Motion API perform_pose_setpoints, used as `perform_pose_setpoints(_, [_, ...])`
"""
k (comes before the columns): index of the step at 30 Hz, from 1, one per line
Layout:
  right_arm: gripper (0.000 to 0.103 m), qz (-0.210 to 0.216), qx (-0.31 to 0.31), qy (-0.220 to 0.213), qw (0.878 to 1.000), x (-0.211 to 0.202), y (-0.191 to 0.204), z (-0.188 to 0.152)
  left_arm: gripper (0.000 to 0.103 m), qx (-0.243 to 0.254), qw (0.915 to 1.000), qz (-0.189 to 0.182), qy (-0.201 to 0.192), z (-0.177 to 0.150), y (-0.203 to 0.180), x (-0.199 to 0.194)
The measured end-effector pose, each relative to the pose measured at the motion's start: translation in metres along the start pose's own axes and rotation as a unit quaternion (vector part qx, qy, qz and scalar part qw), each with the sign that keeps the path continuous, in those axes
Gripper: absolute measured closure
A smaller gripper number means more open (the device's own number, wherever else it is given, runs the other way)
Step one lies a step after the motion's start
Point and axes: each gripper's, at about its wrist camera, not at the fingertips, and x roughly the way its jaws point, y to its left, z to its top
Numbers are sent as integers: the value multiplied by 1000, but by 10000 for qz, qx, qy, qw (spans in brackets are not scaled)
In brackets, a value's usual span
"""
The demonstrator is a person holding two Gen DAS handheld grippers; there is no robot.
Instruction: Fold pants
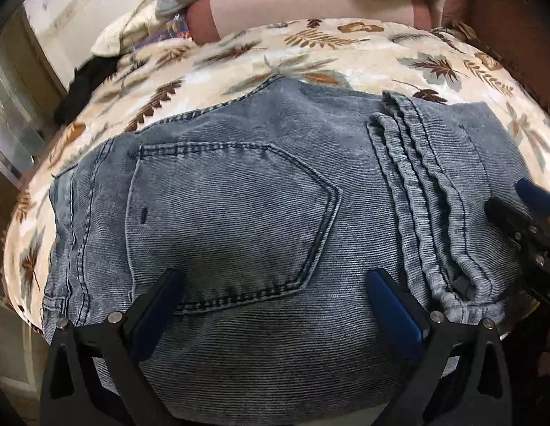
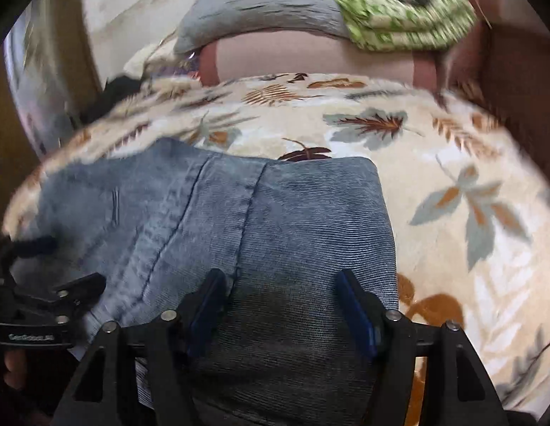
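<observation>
A pair of blue jeans lies folded on a leaf-patterned bedspread, back pocket up, with the leg hems stacked on its right side. My left gripper is open, its jaws wide apart just above the denim near the pocket's lower edge. My right gripper is open over the right part of the jeans. It also shows at the right edge of the left wrist view. The left gripper shows at the left edge of the right wrist view.
A grey pillow and a green patterned cloth lie at the head of the bed on a pink bolster. Dark clothing lies at the bed's far left. A brown surface rises on the right.
</observation>
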Motion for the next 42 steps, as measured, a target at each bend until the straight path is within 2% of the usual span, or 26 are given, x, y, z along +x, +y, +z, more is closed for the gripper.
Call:
perform_pose_setpoints(3, [31,145,186,8,9997,1,-8,0,0,-213,9997,-84,79,2,4,2])
perform_pose_setpoints(7, [31,-18,70,18,10000,0,-2,0,0,-297,9990,-341,24,0,12,7])
perform_pose_setpoints(11, [30,-56,128,53,9999,0,-1,0,0,-315,9989,-327,-105,-3,12,6])
perform_pose_setpoints(31, [27,-412,90,221,9989,0,6,1,0,-311,9986,-392,-146,-4,13,4])
perform_pose_setpoints(38, [26,-662,218,236,9973,-3,11,-2,0,-248,9973,-499,-474,-11,15,3])
perform_pose_setpoints(42, [25,-633,383,288,9968,-3,9,-2,0,-171,9964,-538,-634,-16,15,1])
